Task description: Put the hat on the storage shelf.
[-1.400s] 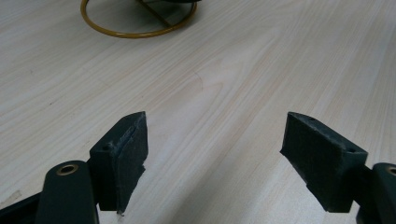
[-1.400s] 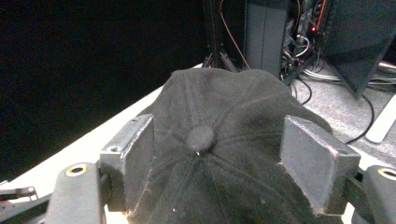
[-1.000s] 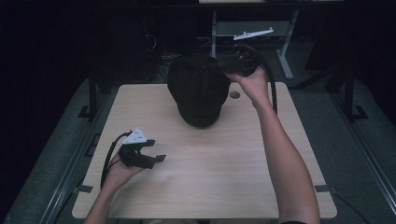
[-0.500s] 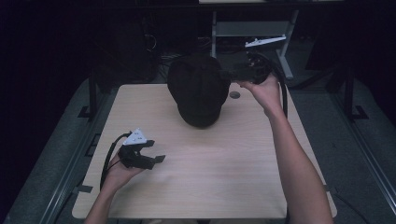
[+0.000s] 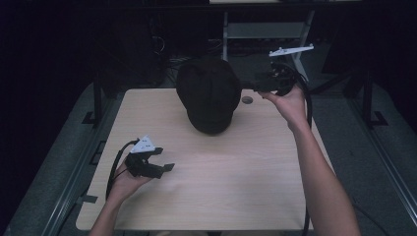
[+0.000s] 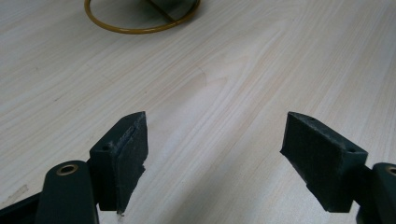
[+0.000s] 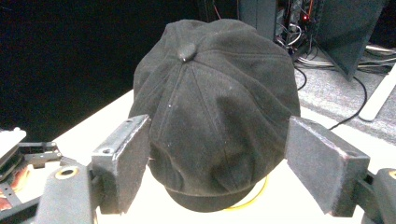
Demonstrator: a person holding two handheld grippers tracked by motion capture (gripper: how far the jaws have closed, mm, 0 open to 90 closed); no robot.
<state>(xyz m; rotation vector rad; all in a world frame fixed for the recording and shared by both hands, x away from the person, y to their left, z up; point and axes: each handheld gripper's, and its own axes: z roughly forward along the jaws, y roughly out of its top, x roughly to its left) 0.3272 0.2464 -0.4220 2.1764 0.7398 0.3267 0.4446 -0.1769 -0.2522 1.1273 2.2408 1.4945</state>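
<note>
while the cap (image 5: 209,96) sits at the far middle of the tabletop (image 5: 236,187), the right hand-held gripper (image 5: 258,86) hangs just off its right side, raised above the far right edge, jaws pointing at the cap. in the right gripper view the jaws are spread wide and released, nothing between the pads; the cap (image 7: 215,112) fills the gap between them but lies farther off, not touched. cap is dark, panelled, button (image 7: 186,51) on top, crown up and propped on something with a yellow ring (image 7: 254,196) peeking out under its near rim.

left hand-held gripper (image 5: 164,167) is at the near left of the tabletop, well apart from the cap, held low over bare wood in the left hand (image 5: 125,179). its jaws are also spread and released, pointing toward the middle of the tabletop. in the left gripper view the pads hover over the plain tabletop (image 6: 224,93), nothing gripped; a yellow ring (image 6: 140,21) shows at the top edge, well ahead of the jaws.

right hand (image 5: 290,105) holds its tool from below, forearm reaching across the right side of the tabletop. a small round mark (image 5: 247,100) on the tabletop lies between the cap and the right hand. cannot tell what the cap rests on beyond the ring.
</note>
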